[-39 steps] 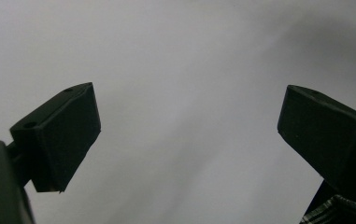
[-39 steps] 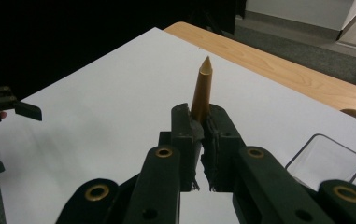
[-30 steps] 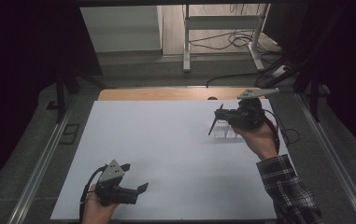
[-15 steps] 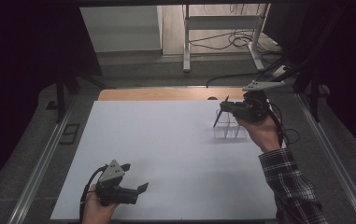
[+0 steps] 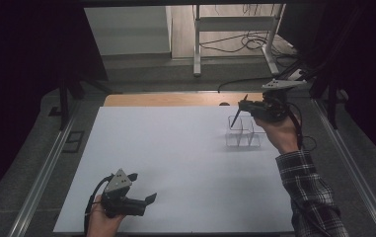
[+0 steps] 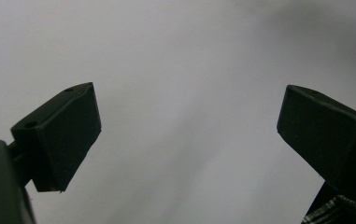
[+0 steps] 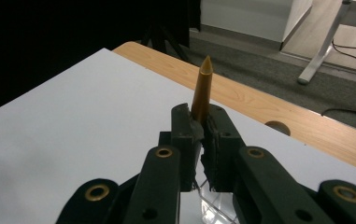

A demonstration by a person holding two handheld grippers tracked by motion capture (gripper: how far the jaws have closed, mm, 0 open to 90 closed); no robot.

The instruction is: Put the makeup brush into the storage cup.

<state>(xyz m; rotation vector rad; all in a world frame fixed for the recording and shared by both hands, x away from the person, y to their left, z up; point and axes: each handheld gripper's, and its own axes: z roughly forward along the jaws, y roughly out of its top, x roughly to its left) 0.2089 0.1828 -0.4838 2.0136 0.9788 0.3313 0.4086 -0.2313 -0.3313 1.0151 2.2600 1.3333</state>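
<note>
A slim brown pointed stick [image 7: 202, 88] is clamped between the jaws of my right gripper [image 7: 201, 116], its tip rising above them. From above, the right gripper [image 5: 252, 109] hangs over the far right of the white sheet, with the stick [image 5: 238, 112] slanting down toward a clear compartment holder [image 5: 243, 134]. Whether the lower end is inside the holder I cannot tell. My left gripper [image 5: 142, 187] rests at the near left, jaws wide apart. In its own view the left gripper [image 6: 187, 135] has just the white sheet between its jaws.
The white sheet [image 5: 175, 158] covers most of the table, with a wooden strip [image 5: 175, 99] bare at the far edge. Metal rails [image 5: 42, 177] run along both sides. White desk legs [image 5: 196, 44] and cables lie on the floor beyond.
My right hand has lifted and moved toward the far right with the stick, away from the holder's near side. The left gripper has stayed put.
</note>
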